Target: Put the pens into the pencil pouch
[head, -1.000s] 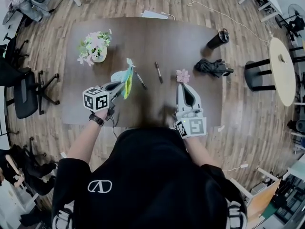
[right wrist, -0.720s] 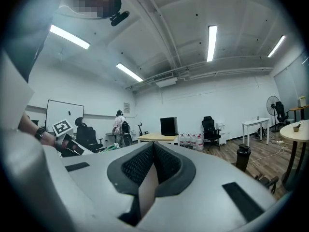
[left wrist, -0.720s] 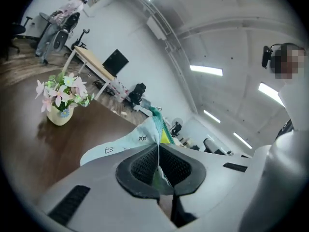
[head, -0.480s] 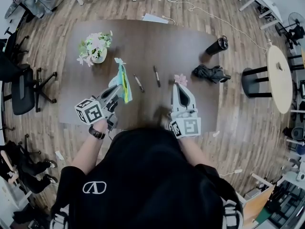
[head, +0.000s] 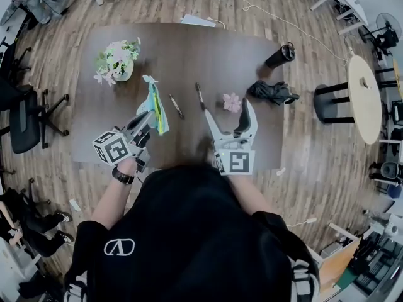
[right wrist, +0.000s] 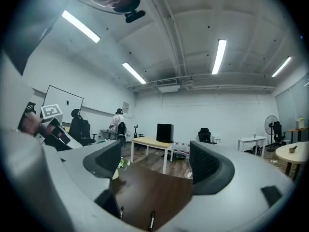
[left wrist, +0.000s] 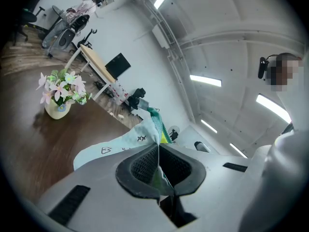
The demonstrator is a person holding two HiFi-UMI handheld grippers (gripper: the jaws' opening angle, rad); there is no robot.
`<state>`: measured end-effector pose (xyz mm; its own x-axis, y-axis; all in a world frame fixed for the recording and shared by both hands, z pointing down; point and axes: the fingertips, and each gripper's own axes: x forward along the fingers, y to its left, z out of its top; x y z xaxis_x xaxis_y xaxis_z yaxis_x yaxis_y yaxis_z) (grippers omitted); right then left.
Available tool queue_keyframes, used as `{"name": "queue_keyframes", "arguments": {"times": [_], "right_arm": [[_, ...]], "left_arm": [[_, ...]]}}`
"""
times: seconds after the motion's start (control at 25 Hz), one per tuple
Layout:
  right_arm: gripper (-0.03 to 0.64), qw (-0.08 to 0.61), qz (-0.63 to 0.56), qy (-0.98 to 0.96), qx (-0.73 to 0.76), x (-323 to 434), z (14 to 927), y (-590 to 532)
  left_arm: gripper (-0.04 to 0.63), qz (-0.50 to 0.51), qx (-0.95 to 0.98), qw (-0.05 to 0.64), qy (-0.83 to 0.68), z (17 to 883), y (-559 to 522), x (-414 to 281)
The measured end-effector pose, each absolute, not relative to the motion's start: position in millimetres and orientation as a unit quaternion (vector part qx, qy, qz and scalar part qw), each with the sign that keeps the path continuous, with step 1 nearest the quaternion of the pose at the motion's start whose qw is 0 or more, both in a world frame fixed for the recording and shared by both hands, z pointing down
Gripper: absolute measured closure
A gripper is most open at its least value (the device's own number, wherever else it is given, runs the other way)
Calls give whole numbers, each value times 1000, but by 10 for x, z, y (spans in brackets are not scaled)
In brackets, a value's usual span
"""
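The pale blue fabric pencil pouch with a yellow-green edge (head: pixel 155 103) is held up above the dark brown wooden counter (head: pixel 189 49). Your left claw (head: pixel 146 117) pinches its near end, with the jaws pressed together on the fabric. Just right of the pouch, a first dark slim pen (head: pixel 175 106) and a second dark slim pen (head: pixel 199 97) lie on the counter, apart from each other. Your right claw (head: pixel 229 109) has just been opening and stands spread wide, with nothing between its jaws. Its tips are near a small pink flower (head: pixel 232 99).

Pouch (head: pixel 155 103) pale blue, black doodles, yellow-green edge; pens (head: pixel 175 106) black; table (head: pixel 189 55) dark brown wood
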<state>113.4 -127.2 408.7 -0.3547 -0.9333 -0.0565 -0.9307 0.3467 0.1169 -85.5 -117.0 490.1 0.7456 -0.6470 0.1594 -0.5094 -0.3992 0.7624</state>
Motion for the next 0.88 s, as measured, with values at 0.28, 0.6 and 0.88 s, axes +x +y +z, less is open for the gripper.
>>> {"name": "queue_keyframes", "arguments": {"times": [0.28,0.6,0.88], "right_arm": [[189,70,-23,-818,570,1128,4450,-1643],[203,201,85,-808,547,1022,5587,-2417],[264,326,201,-767,514,971,6787,-2661]], "left_arm": [[584,-83,831,427,-347,4884,-1122,-814],[584,-73,819,443,-357,5003,-1006,-838],[584,-81,800,467,-369,5160,-940,-937]]}}
